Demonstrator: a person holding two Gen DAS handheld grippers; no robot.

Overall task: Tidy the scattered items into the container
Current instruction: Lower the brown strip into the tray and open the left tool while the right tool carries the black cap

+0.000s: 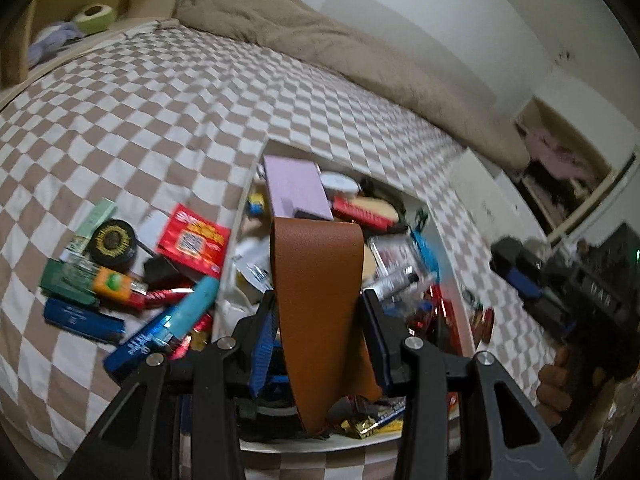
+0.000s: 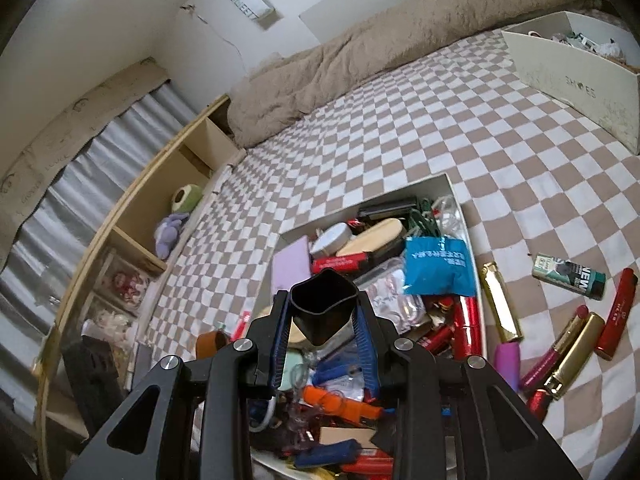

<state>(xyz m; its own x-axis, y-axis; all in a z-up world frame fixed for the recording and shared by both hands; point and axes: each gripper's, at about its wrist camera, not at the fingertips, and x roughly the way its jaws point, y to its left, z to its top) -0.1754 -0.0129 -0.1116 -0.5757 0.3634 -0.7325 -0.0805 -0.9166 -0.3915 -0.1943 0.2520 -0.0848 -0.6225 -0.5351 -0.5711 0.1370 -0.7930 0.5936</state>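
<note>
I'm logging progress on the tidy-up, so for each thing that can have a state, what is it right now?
Left gripper: shut on a tan leather strap, held above the box.
Right gripper: shut on a black open-topped plastic cup, squeezed out of round.
White open box: lidless, crammed with items.
Gold lipstick tube: lying on the checkered bedsheet, outside the box.

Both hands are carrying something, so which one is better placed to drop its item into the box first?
Probably the left: its gripper holds the brown strap right over the box. The right gripper, holding a black cup, is also above it.
</note>
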